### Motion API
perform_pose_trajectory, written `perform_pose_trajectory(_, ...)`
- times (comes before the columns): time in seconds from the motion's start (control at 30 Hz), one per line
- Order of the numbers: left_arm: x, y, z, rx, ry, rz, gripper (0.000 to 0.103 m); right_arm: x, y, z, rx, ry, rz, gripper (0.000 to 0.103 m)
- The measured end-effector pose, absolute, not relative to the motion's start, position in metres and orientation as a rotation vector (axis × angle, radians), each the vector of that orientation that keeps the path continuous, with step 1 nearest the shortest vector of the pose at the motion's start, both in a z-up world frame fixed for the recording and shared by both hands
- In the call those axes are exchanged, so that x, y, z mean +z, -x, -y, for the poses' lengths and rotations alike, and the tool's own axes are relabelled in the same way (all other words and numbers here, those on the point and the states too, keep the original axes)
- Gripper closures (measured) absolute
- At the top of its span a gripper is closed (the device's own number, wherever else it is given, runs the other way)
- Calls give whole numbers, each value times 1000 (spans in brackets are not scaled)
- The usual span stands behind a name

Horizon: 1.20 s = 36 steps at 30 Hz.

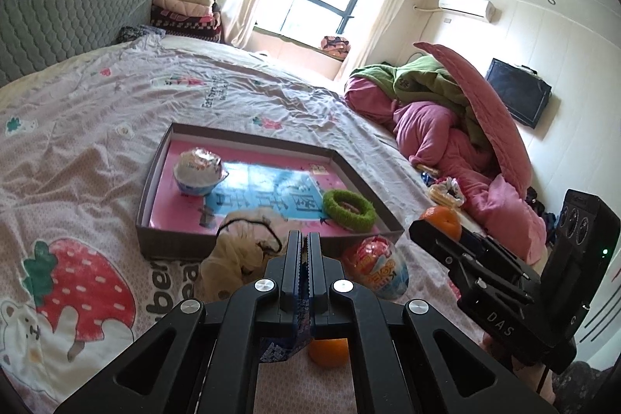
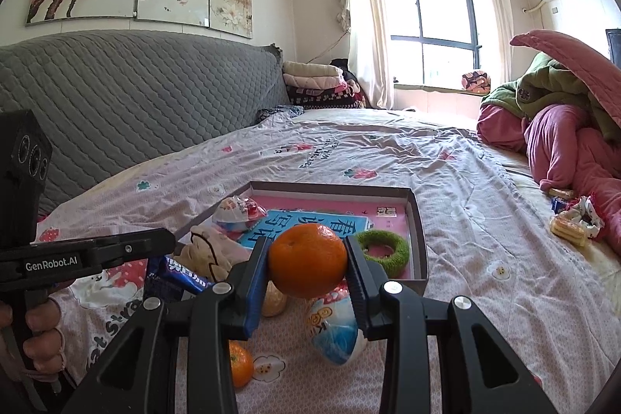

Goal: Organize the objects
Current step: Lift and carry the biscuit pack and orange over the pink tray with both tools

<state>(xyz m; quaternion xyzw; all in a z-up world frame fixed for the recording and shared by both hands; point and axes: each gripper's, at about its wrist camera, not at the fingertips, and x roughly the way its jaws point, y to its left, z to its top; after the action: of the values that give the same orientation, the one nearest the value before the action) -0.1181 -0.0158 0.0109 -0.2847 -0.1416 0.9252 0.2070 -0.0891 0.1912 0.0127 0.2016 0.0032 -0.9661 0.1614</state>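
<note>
My right gripper [image 2: 308, 242] is shut on an orange [image 2: 306, 262], held above the bed in front of the shallow box [image 2: 421, 239]; the left wrist view also shows that orange [image 1: 442, 218]. My left gripper [image 1: 304, 238] is shut on a blue snack packet [image 1: 300, 330], which hangs below its jaws; this blue packet [image 2: 176, 278] shows in the right wrist view too. In the box lie an egg-shaped toy [image 1: 200, 167] and a green fuzzy ring [image 1: 349, 208]. A beige cloth with a black cord [image 1: 240, 247] lies over the box's near wall.
On the sheet before the box lie a second egg toy [image 2: 335, 332], a small orange [image 2: 238, 363] and a paler fruit [image 2: 273, 299]. Pink and green bedding [image 2: 562, 127] is piled at the right, with snacks [image 2: 570, 229] beside it. A grey headboard [image 2: 136, 92] stands at the left.
</note>
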Motion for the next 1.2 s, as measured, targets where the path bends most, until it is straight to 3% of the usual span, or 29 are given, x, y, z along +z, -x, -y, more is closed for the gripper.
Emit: perform_pose_trajectory(1.2, 42, 189, 25, 2673, 674, 387, 101, 31, 149, -185, -2768, -511, -35, 65)
